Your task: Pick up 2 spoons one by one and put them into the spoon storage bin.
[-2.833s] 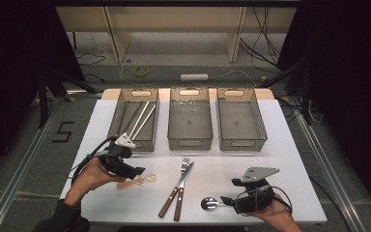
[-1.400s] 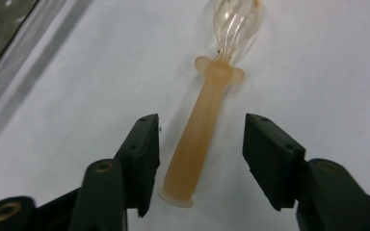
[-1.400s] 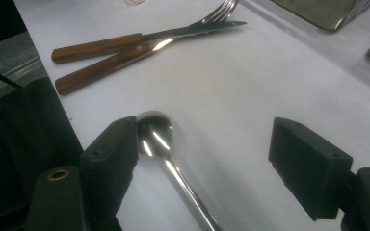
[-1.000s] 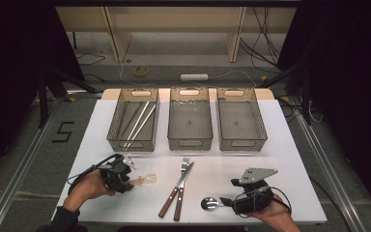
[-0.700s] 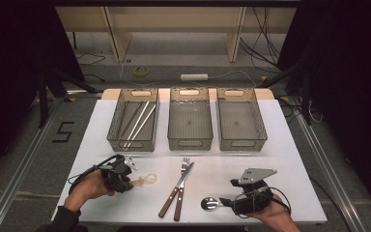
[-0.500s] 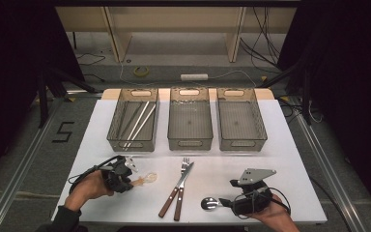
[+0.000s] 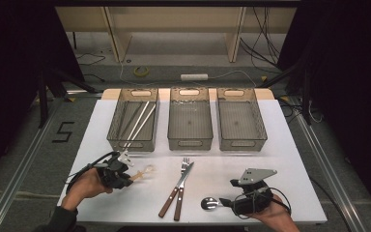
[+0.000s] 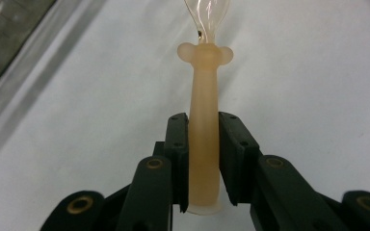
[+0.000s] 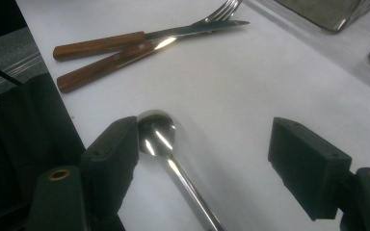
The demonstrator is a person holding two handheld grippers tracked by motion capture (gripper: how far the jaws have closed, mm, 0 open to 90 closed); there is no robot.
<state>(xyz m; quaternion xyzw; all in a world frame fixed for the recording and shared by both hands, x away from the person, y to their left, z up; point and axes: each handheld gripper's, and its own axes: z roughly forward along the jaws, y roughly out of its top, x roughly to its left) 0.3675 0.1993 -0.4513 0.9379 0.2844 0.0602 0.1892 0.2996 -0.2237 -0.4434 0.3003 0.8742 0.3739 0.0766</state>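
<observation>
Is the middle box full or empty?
Empty. The middle box shows only its bare bottom in the high view, while the left box holds long metal pieces.

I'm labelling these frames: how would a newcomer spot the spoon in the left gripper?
On the white table, look near its front left corner, before the leftmost bin. The left gripper pinches the spoon there: unlike the metal cutlery, it has a translucent peach handle and clear bowl.

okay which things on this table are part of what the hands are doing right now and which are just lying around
In the job:
- left tongs, closed on the peach-handled spoon
- right tongs, open around the metal spoon
- three bins, the left one holding chopsticks

Lying about:
- wooden-handled fork and knife on the table
- power strip and yellow tape roll on the floor
</observation>
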